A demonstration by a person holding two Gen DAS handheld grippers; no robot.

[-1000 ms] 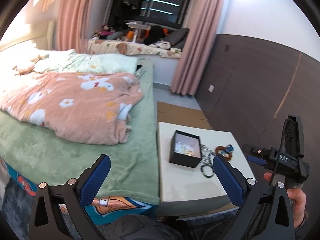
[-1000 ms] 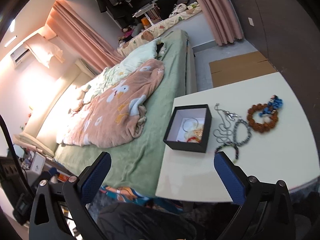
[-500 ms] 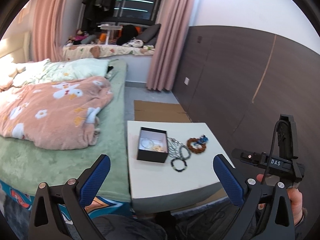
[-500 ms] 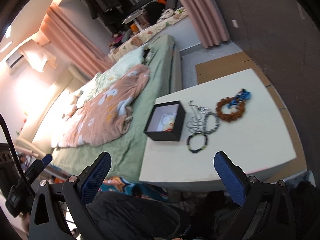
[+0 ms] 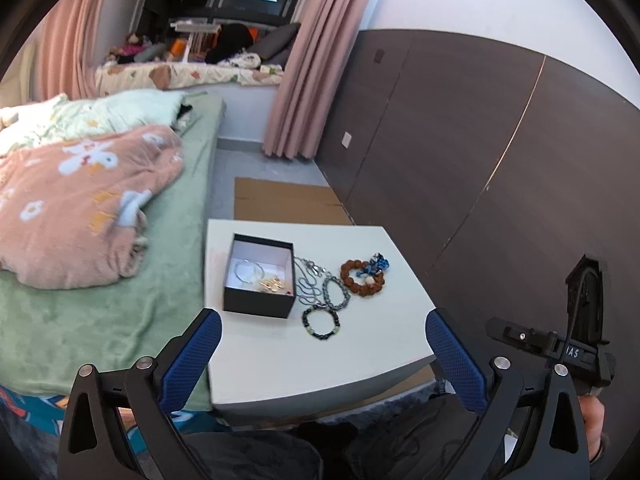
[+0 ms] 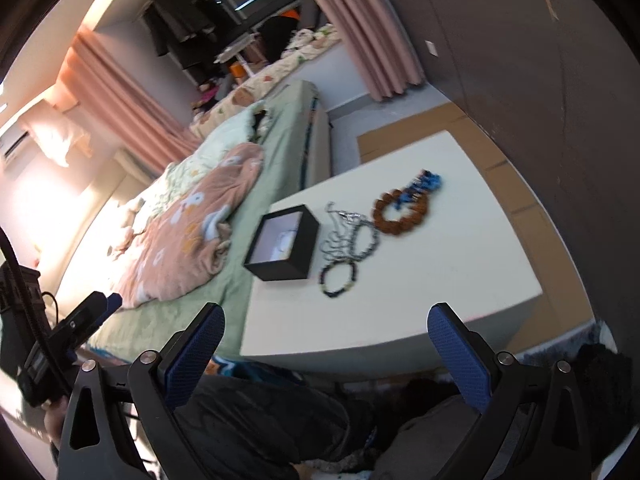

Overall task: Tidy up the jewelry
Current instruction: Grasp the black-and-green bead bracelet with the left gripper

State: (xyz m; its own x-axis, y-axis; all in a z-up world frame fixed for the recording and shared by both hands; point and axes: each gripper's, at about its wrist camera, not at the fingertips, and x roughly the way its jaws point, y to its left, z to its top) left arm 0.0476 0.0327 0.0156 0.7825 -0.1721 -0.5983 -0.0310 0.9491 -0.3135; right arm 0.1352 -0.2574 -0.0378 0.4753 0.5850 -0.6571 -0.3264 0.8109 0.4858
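Observation:
A black open box (image 5: 259, 276) (image 6: 282, 243) with a white lining holds a thin ring and gold pieces; it stands on the left part of a white low table (image 5: 320, 360) (image 6: 440, 280). To its right lie a silver chain (image 5: 308, 280) (image 6: 340, 236), a grey bead bracelet (image 5: 336, 293), a dark bead bracelet (image 5: 321, 323) (image 6: 339, 279) and a brown bead bracelet with a blue tassel (image 5: 364, 277) (image 6: 402, 210). My left gripper (image 5: 320, 354) and right gripper (image 6: 324, 350) both stand open and empty, held back from the table's near edge.
A bed (image 5: 80, 312) with a green cover and a pink flowered blanket (image 5: 80, 208) borders the table's left side. A dark panelled wall (image 5: 480, 160) runs along the right. Flat cardboard (image 5: 288, 206) lies on the floor behind the table. A person's dark-clothed legs are below.
Both views have swung and pulled back, so the table and jewelry now sit nearer the middle of the left wrist view. Nothing on the table has moved. Both grippers stayed open.

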